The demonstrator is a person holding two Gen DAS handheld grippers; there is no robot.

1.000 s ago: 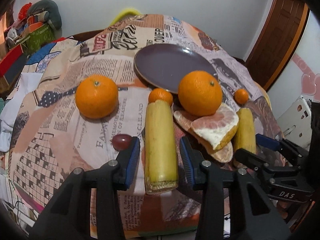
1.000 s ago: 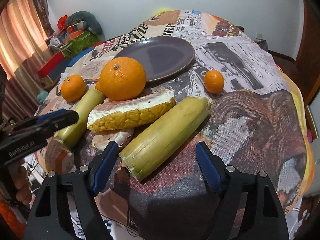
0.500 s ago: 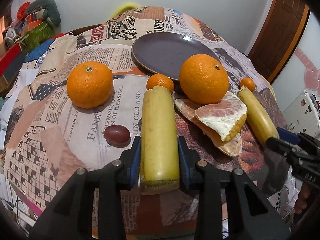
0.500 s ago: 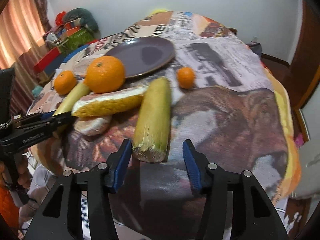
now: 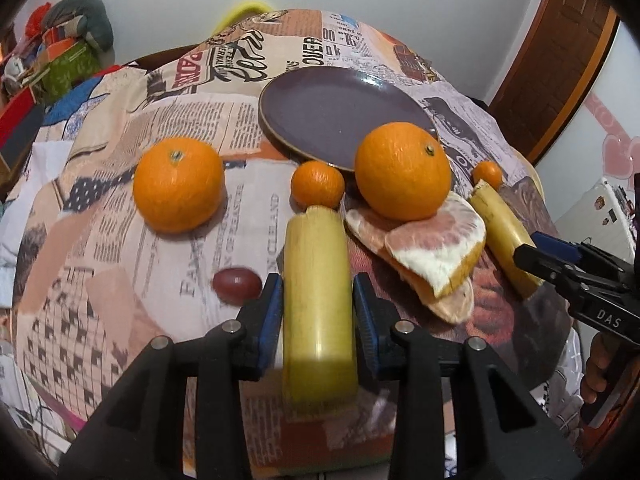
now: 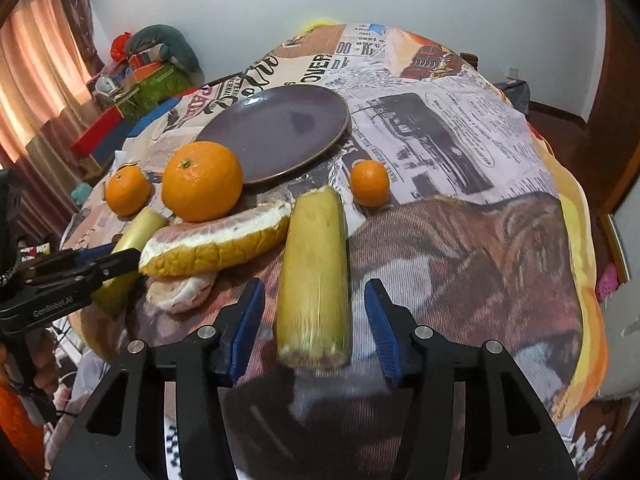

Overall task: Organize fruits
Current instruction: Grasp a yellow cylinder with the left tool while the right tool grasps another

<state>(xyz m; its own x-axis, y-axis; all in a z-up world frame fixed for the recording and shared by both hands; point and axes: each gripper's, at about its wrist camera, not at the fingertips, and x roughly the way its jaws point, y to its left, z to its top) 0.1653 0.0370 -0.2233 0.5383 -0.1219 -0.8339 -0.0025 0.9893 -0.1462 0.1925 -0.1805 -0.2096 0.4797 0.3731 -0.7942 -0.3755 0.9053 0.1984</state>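
On the newsprint-patterned tablecloth [image 5: 120, 240], left tongs [image 5: 316, 308] grip one yellow cut cane stick [image 5: 318, 304]; right tongs [image 6: 314, 320], open, should close squarely around the other stick [image 6: 314, 272] between them.

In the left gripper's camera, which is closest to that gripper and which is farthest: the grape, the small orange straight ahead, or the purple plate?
1. Grape, just left of the left gripper.
2. Small orange, straight ahead.
3. Purple plate, farthest back.
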